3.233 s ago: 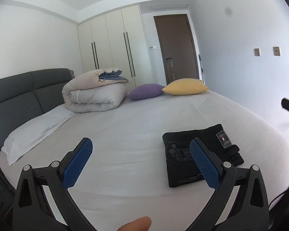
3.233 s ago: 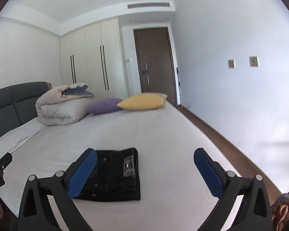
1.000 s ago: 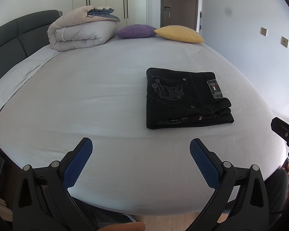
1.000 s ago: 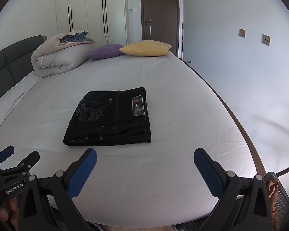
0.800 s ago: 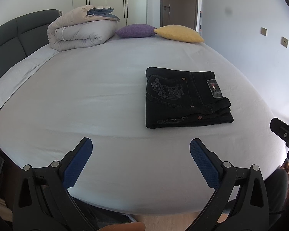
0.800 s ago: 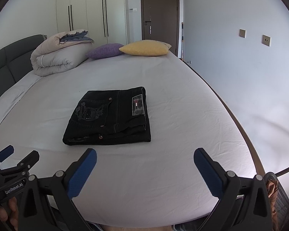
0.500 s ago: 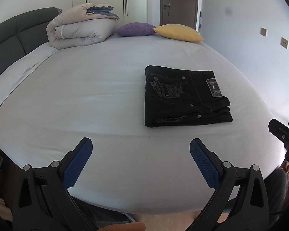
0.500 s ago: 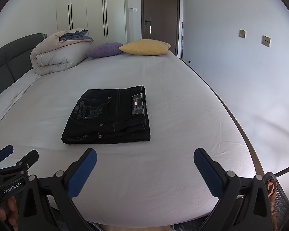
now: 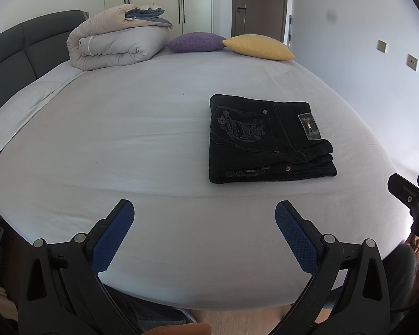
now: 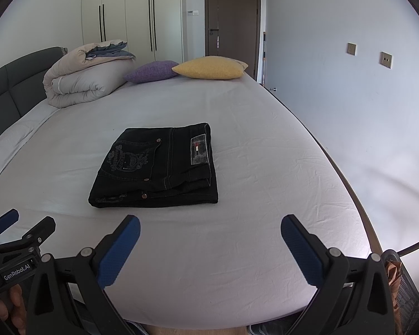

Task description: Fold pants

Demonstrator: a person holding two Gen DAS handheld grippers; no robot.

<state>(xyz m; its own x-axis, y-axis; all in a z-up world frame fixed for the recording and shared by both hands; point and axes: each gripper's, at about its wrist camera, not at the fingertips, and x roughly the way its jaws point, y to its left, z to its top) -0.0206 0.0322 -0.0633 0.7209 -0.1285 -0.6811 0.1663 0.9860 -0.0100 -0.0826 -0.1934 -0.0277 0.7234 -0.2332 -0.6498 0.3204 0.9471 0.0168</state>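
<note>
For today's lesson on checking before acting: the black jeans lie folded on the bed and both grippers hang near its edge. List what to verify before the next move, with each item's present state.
1. Left gripper open and holding nothing: ok.
2. Right gripper open and holding nothing: ok.
3. Black jeans folded into a compact stack, flat on the bed sheet: ok.
4. Stack edges aligned: not ok; layers step out at the near right corner.
5. Sheet around the jeans free of other things: ok; the rolled duvet, purple cushion and yellow cushion lie far off.
6. Fabric bunched inside the stack: cannot tell.
</note>
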